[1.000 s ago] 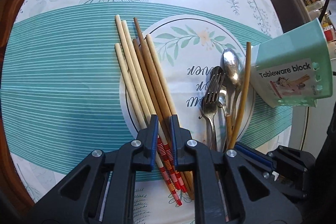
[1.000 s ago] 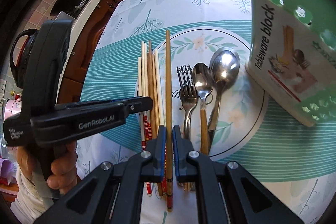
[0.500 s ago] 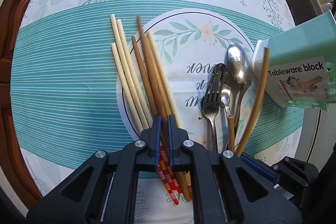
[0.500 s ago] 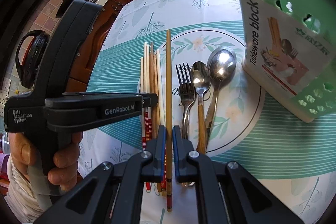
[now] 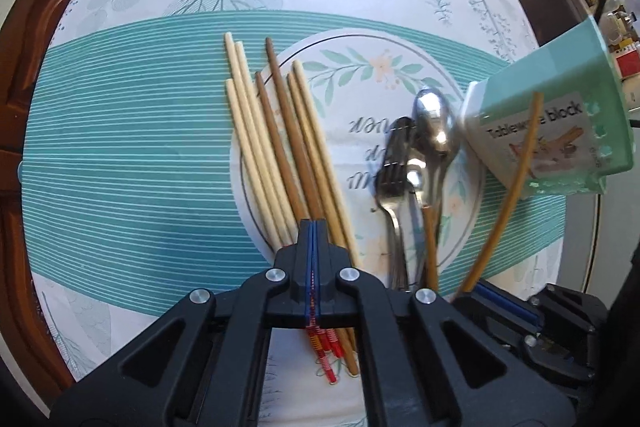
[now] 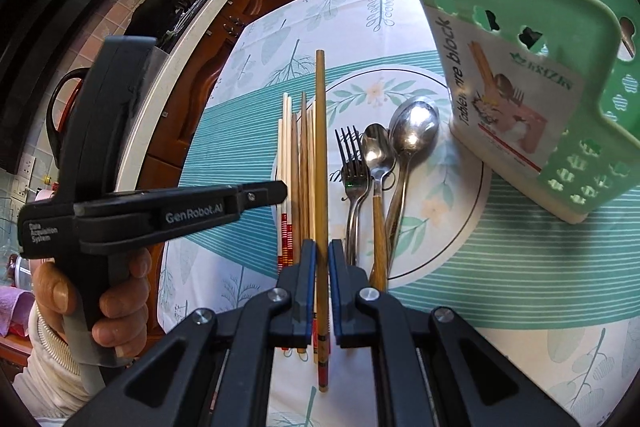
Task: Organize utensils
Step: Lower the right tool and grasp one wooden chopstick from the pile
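My right hand-held gripper [image 6: 323, 259] is clamped tight on one golden-brown chopstick [image 6: 321, 163], lifted so it runs straight out away from me, above the pile, the jaws only as far apart as the stick is thick. In the left wrist view that same stick cuts across the front of the label on the holder. My left hand-held gripper [image 5: 313, 227] has its jaws fully together; it sits right over the near ends of the chopstick pile [image 5: 276, 147] and I honestly can't tell if it's pinching anything. In the right view I can see a hand [image 6: 92, 307] wrapped round the left gripper's handle, cream sleeve at the wrist.

Outward from there: the loose chopsticks, pale ones on the left and darker brown ones on the right, lie fanned out on the teal-striped tablecloth [image 5: 120, 167] covering the surface. Just right of them are a fork [image 6: 354, 167], a small spoon with a wooden handle [image 6: 378, 163] and a bigger spoon [image 6: 412, 131], side by side and overlapping. Further right stands the mint-green utensil holder [image 6: 560, 39] labelled "Tableware block", with dark handles poking out of its top
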Demonstrator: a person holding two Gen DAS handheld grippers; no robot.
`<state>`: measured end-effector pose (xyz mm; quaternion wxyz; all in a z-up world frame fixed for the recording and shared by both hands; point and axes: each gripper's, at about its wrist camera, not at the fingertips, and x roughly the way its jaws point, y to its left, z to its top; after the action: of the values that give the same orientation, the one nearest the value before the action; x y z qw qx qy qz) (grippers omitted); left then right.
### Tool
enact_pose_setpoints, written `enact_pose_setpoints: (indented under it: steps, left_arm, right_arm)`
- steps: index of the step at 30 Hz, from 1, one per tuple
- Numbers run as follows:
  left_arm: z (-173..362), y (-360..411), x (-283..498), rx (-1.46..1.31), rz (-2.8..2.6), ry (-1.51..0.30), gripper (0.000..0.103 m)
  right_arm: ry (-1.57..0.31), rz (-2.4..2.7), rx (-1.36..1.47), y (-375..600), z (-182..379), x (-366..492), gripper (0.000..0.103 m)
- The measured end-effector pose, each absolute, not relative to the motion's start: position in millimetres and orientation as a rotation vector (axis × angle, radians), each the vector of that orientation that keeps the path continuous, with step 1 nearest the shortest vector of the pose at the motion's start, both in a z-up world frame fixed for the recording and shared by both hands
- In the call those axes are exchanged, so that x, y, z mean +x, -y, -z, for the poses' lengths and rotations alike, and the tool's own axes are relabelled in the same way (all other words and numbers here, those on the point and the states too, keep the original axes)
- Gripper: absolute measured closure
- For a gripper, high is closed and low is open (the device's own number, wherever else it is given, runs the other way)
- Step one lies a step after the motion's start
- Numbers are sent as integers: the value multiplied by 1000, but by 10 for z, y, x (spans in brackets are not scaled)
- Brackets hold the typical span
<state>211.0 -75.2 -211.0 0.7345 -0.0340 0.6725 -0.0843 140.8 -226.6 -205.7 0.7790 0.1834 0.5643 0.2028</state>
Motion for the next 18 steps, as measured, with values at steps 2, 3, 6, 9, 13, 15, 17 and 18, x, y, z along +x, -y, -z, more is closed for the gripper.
enact_pose_setpoints:
  steps: [2, 3, 6, 9, 13, 15, 17, 18]
  left_arm:
    - [2153, 668, 2101, -75, 175, -1482, 103]
    - [2164, 635, 2114, -65, 157, -1478, 103]
    - [2233, 536, 2149, -73, 125, -1494, 103]
    - [2263, 485, 2183, -79, 116, -1492, 103]
    - [2233, 444, 2169, -69, 112, -1483, 103]
    - [2228, 446, 2161, -59, 102, -1484, 103]
    - [2235, 406, 2156, -53, 88, -1489, 103]
    - [2228, 379, 2153, -57, 84, -1493, 103]
  right_arm:
    - [-1217, -441, 390, 2251, 2042, 1403, 97]
    - [-1215, -443, 388, 2249, 2041, 1418, 97]
    - [-1209, -445, 391, 2254, 2032, 1408, 97]
    - [-1207, -447, 392, 2258, 2037, 1399, 97]
    - [-1208, -451, 392, 2251, 2041, 1396, 97]
    - [-1208, -452, 390, 2243, 2035, 1393, 97]
    - [-1209, -450, 388, 2240, 2034, 1391, 97]
    - [-1209, -450, 388, 2241, 2033, 1391, 97]
